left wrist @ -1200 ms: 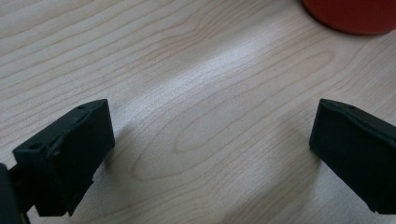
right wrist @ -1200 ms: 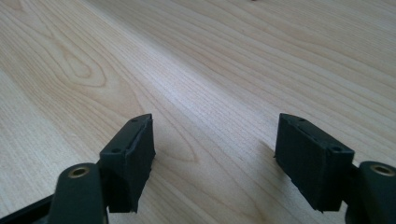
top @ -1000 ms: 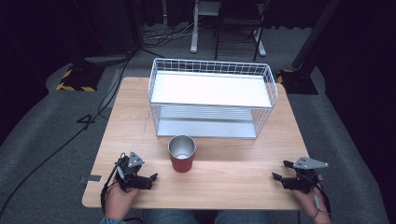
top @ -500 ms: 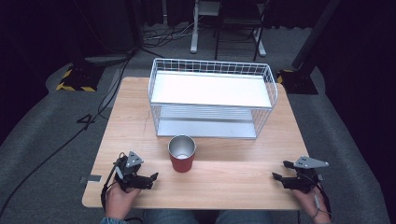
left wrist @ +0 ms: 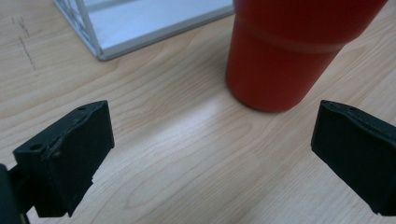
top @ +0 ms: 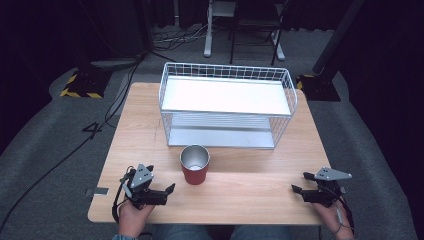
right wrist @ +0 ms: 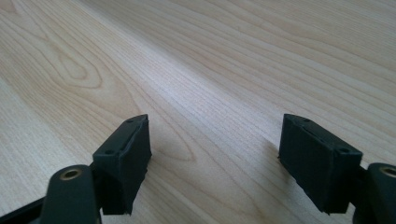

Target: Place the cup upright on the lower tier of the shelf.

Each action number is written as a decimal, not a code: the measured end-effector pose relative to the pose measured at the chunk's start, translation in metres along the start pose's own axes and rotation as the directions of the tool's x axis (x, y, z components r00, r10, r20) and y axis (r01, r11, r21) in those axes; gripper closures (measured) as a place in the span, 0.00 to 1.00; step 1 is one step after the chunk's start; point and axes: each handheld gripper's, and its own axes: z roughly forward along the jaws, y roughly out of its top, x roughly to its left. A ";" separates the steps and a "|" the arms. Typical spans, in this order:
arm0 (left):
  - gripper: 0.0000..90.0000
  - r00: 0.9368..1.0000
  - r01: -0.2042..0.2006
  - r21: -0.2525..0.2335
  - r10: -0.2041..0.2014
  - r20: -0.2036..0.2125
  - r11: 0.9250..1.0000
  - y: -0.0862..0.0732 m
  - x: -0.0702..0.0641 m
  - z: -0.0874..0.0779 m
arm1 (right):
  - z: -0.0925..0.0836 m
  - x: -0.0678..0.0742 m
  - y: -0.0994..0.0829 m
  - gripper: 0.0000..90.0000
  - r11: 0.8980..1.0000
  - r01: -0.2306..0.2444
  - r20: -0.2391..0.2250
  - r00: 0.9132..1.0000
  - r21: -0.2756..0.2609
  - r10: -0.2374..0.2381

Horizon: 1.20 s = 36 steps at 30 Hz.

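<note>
While resting on table (top: pixel 240 190), left gripper (top: pixel 167 192) gapes toward red cup (top: pixel 194 164).

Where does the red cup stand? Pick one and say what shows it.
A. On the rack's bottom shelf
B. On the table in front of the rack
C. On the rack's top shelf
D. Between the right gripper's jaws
B: the red cup stands upright on the bare table, just in front of the wire rack and near the open left gripper.
</note>
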 end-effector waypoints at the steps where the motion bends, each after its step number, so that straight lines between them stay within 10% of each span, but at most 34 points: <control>1: 0.00 1.000 0.000 0.000 0.000 0.000 1.000 0.000 0.000 0.000 | 0.000 0.000 0.000 0.28 1.000 0.000 0.000 1.000 0.000 0.000; 36: 0.00 0.991 0.004 -0.129 0.013 0.136 0.992 0.018 -0.031 0.040 | 0.000 0.000 0.000 0.28 1.000 0.000 -0.001 1.000 -0.002 0.000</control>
